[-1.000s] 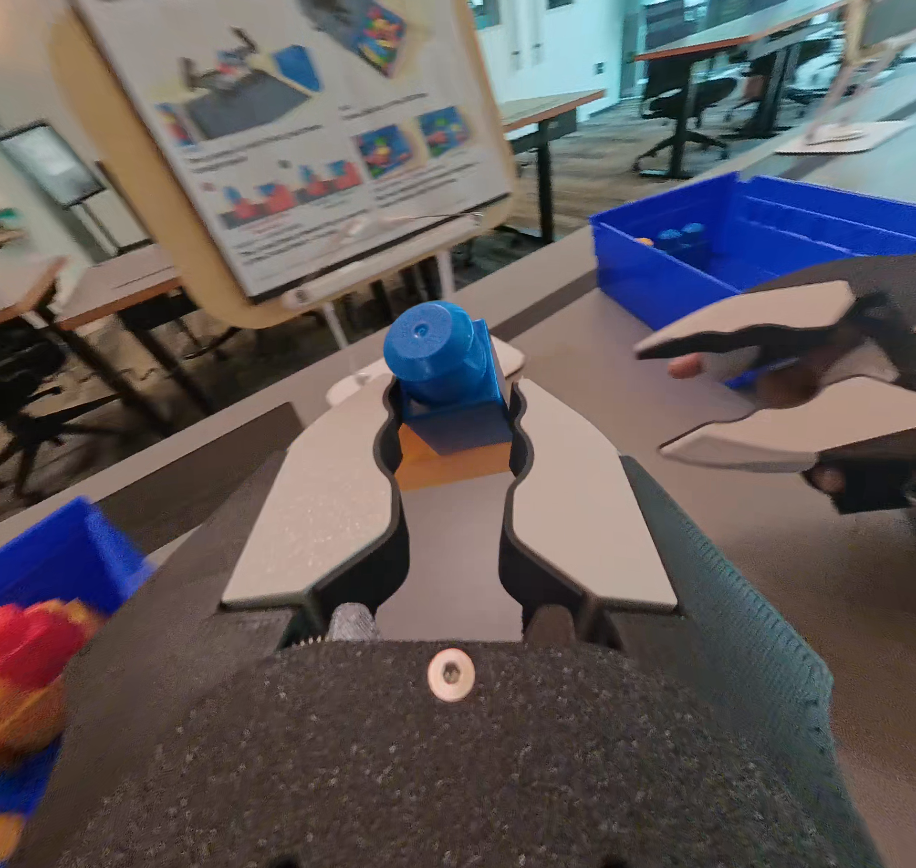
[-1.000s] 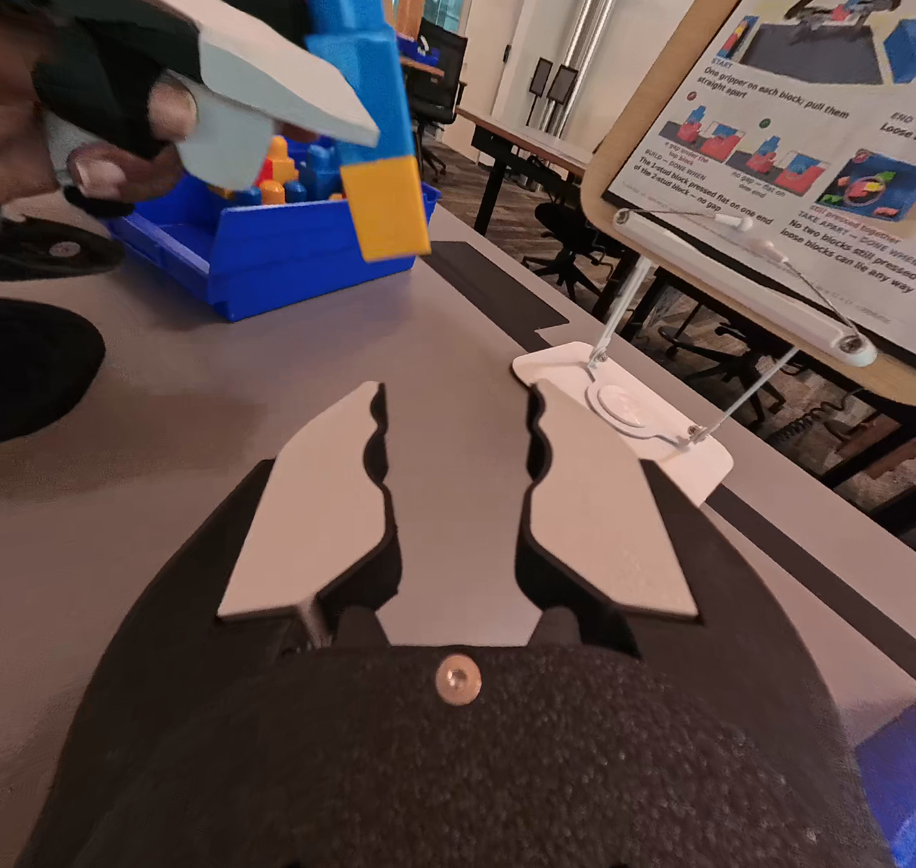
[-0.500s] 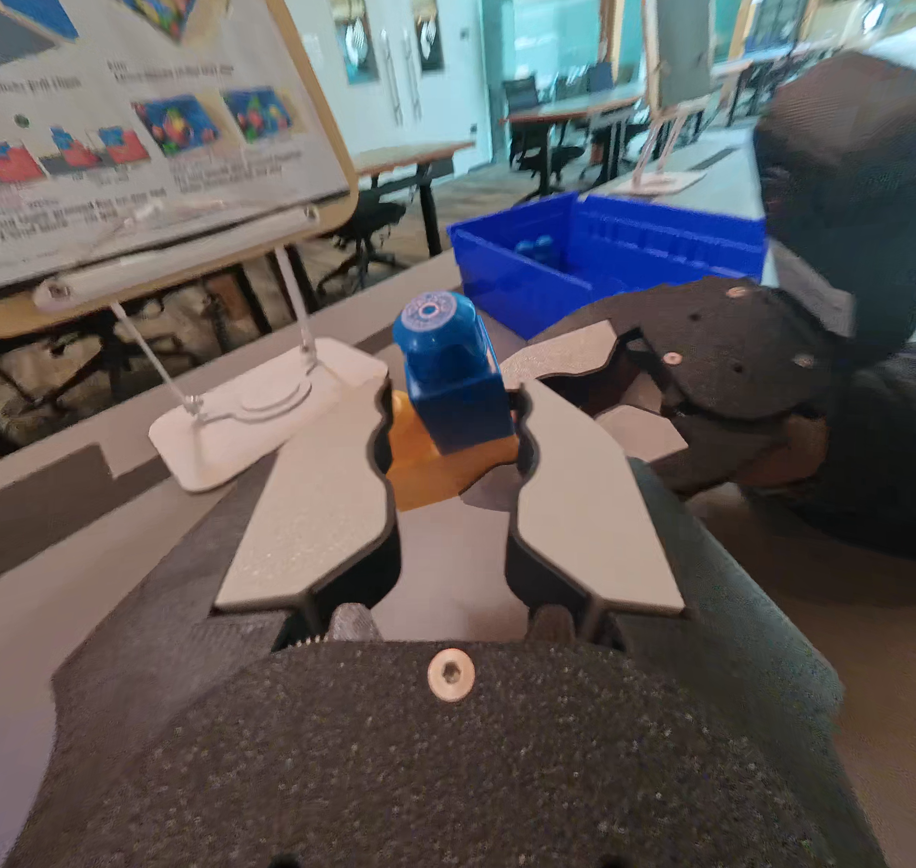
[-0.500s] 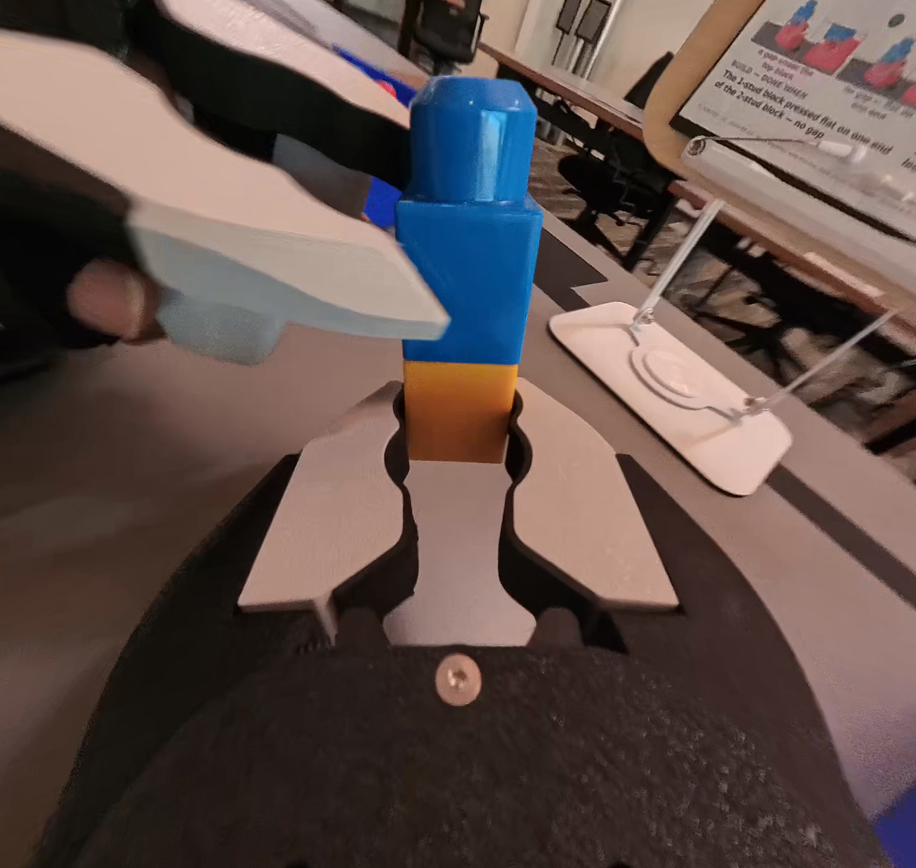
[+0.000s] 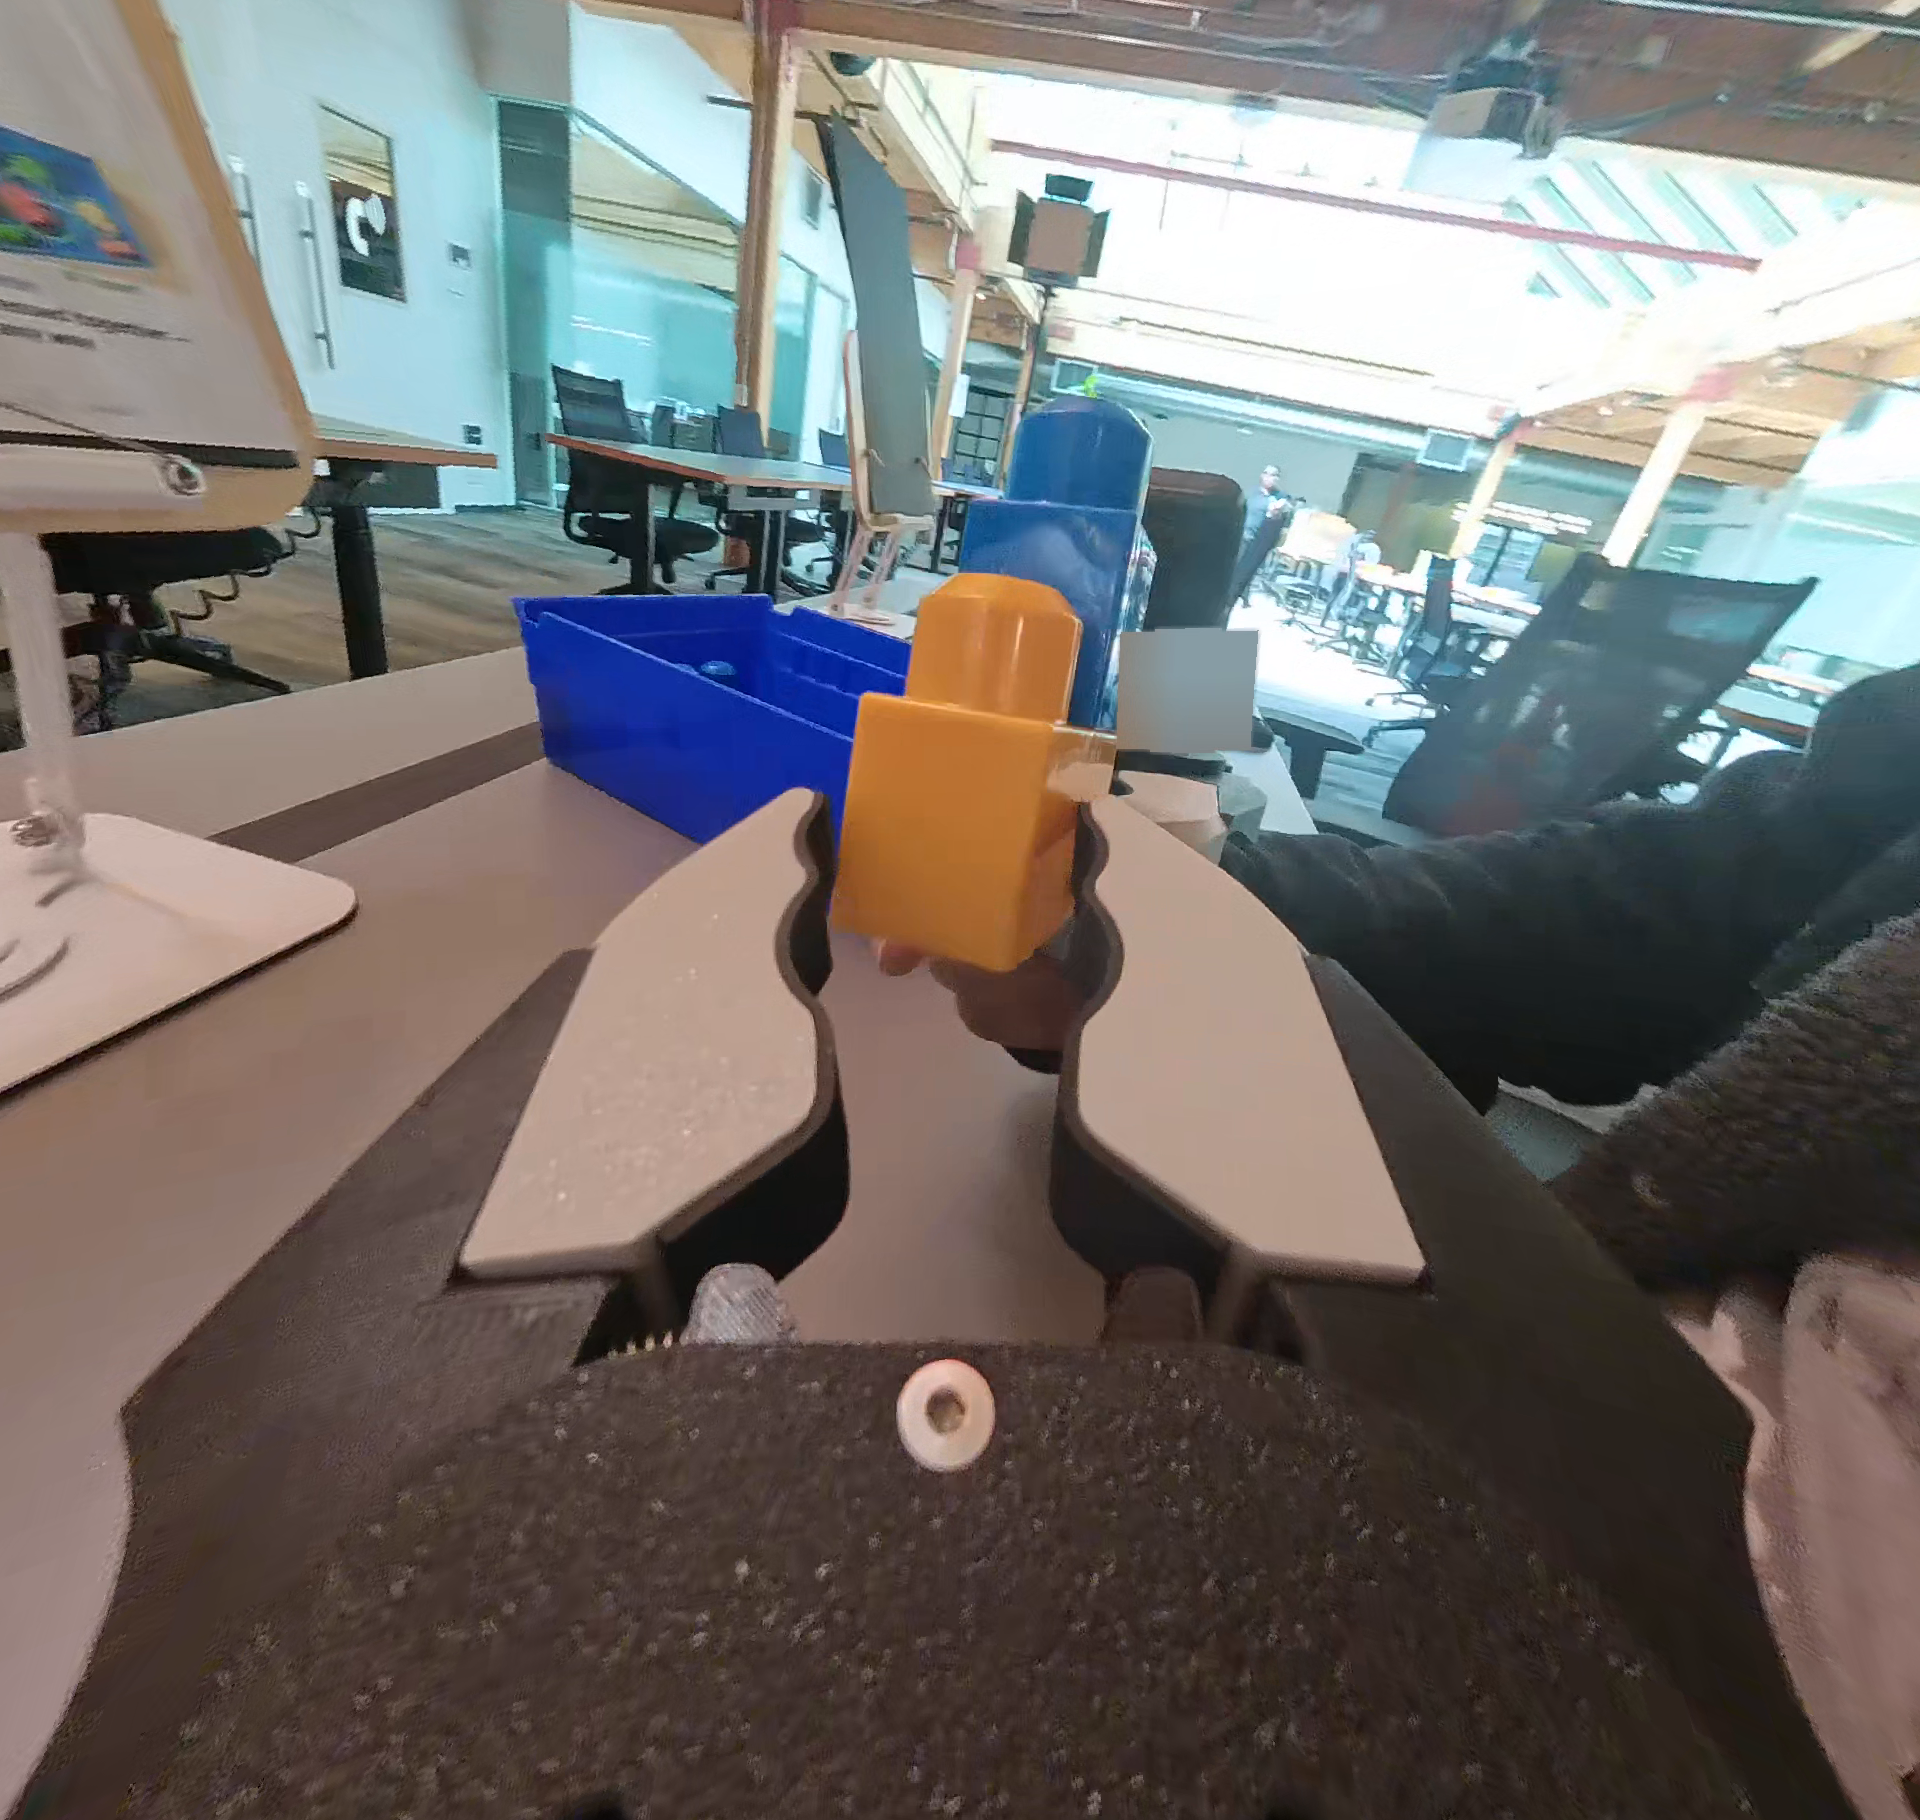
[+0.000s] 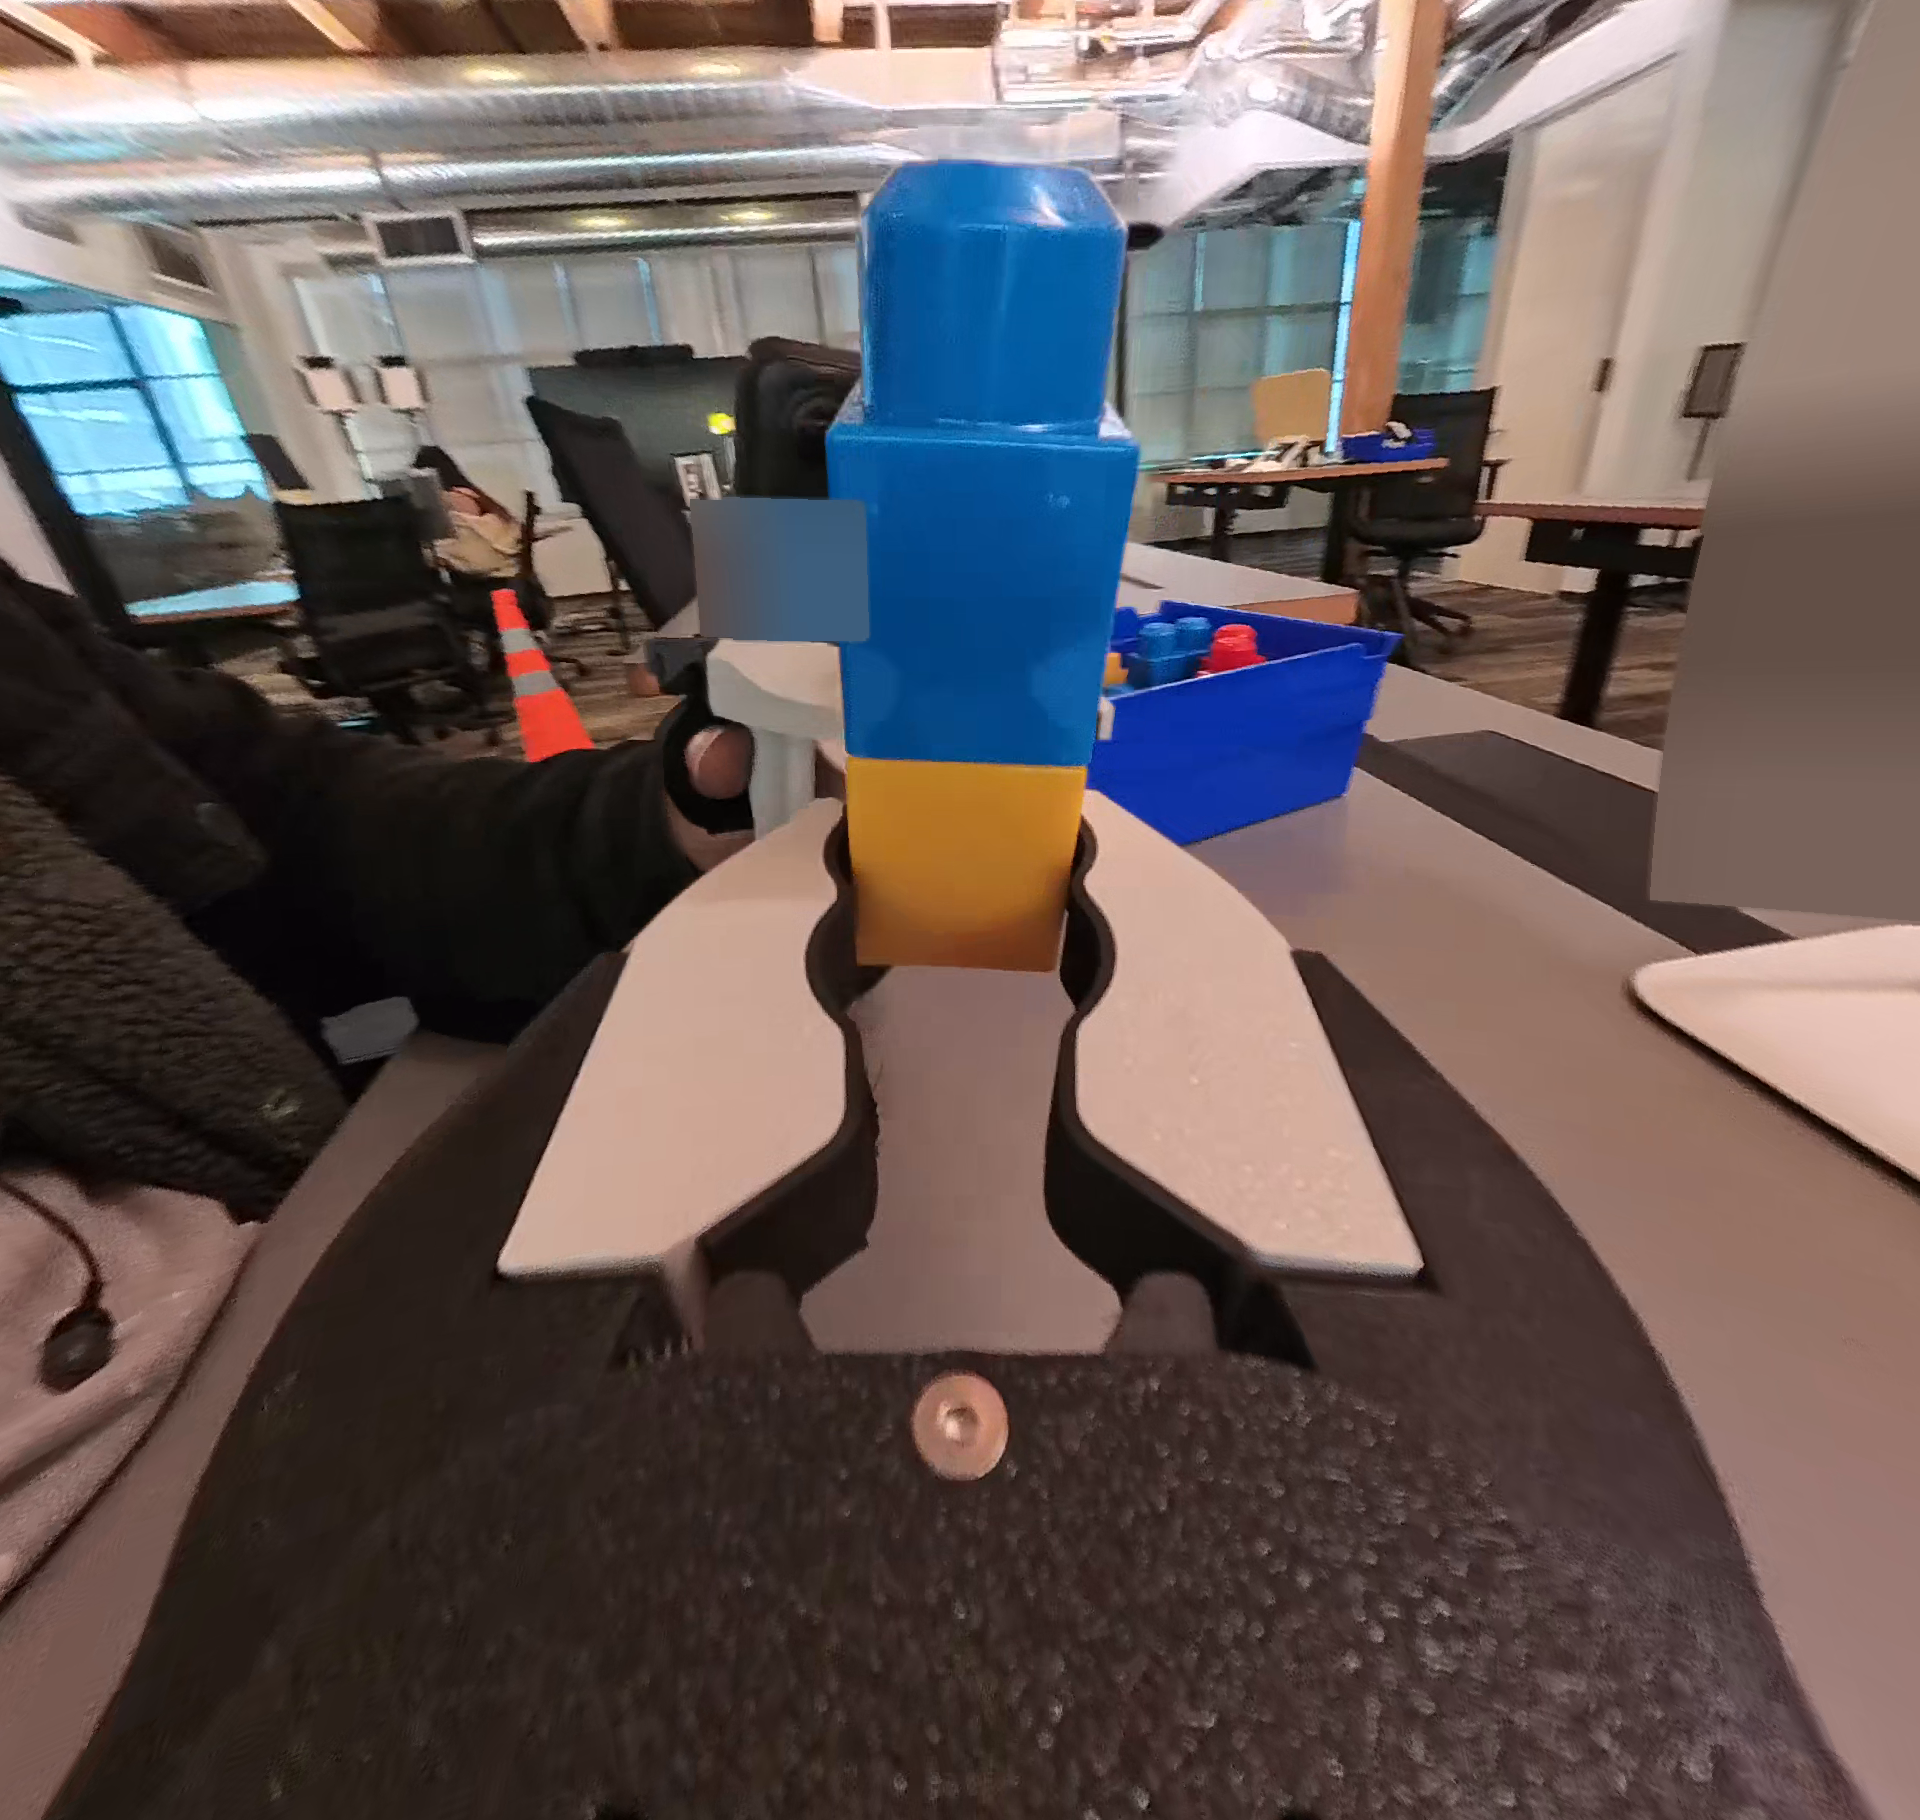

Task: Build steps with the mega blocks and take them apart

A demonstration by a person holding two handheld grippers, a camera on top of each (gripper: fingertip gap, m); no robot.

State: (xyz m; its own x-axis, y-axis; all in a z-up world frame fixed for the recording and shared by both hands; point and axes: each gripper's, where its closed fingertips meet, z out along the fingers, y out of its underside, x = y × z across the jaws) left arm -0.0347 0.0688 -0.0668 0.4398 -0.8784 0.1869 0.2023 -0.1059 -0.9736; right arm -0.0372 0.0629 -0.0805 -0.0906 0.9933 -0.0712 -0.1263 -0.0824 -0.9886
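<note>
A blue one-stud block (image 6: pixel 982 575) sits pressed on one end of an orange two-stud block (image 6: pixel 956 866). In the left wrist view the orange block (image 5: pixel 951 825) shows its free stud, with the blue block (image 5: pixel 1070 544) behind it. My left gripper (image 5: pixel 951 835) is shut on the orange block's free end. My right gripper (image 6: pixel 961 845) is shut on the orange block under the blue one. The pair is held above the grey table (image 5: pixel 364 939). A hand (image 6: pixel 707 762) and a white finger of the left gripper show behind the blue block.
A blue bin (image 5: pixel 675 721) stands behind the blocks in the left view. Another blue bin (image 6: pixel 1247 731) holds blue and red blocks. The white base of a sign stand (image 5: pixel 156 929) lies at the left, and it also shows in the right wrist view (image 6: pixel 1787 1022). Dark sleeves (image 5: pixel 1558 918) cross the table. Both grippers' tips are close together, under 4 cm apart.
My right gripper came in from open and empty and shut on the orange block. My left gripper's fingers went from the blue block to the orange one. Both grippers swung round with the pair.
</note>
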